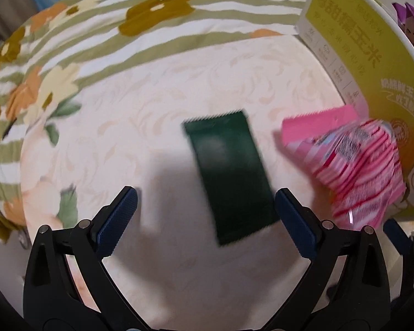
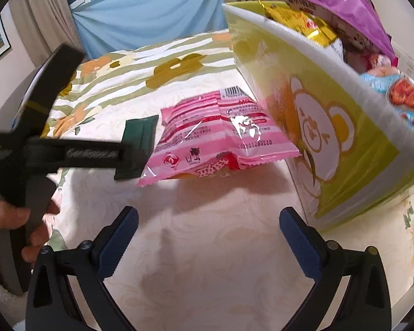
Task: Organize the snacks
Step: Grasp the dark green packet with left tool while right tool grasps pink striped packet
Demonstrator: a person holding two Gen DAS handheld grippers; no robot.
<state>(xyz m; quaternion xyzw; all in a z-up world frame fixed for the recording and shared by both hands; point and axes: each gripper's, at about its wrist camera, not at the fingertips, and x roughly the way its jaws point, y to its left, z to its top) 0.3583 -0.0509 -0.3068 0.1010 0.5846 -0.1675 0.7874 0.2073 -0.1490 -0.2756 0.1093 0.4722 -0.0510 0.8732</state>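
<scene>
A dark green snack packet (image 1: 230, 173) lies flat on the cream bedsheet (image 1: 157, 127), between and just ahead of my left gripper's (image 1: 207, 201) open fingers. A pink striped snack bag (image 1: 347, 162) lies to its right against the yellow-green box (image 1: 372, 63). In the right wrist view the pink bag (image 2: 220, 138) lies ahead of my right gripper (image 2: 208, 223), which is open and empty above the sheet. The green packet (image 2: 139, 135) shows partly behind the left gripper's body (image 2: 58, 154). The box (image 2: 317, 127) holds several snack bags, among them a purple one (image 2: 342, 2).
A floral green-striped quilt (image 1: 124, 27) is bunched behind the snacks. A blue cloth (image 2: 151, 13) and a window are at the back. A hand (image 2: 16, 220) holds the left gripper at the left edge of the right wrist view.
</scene>
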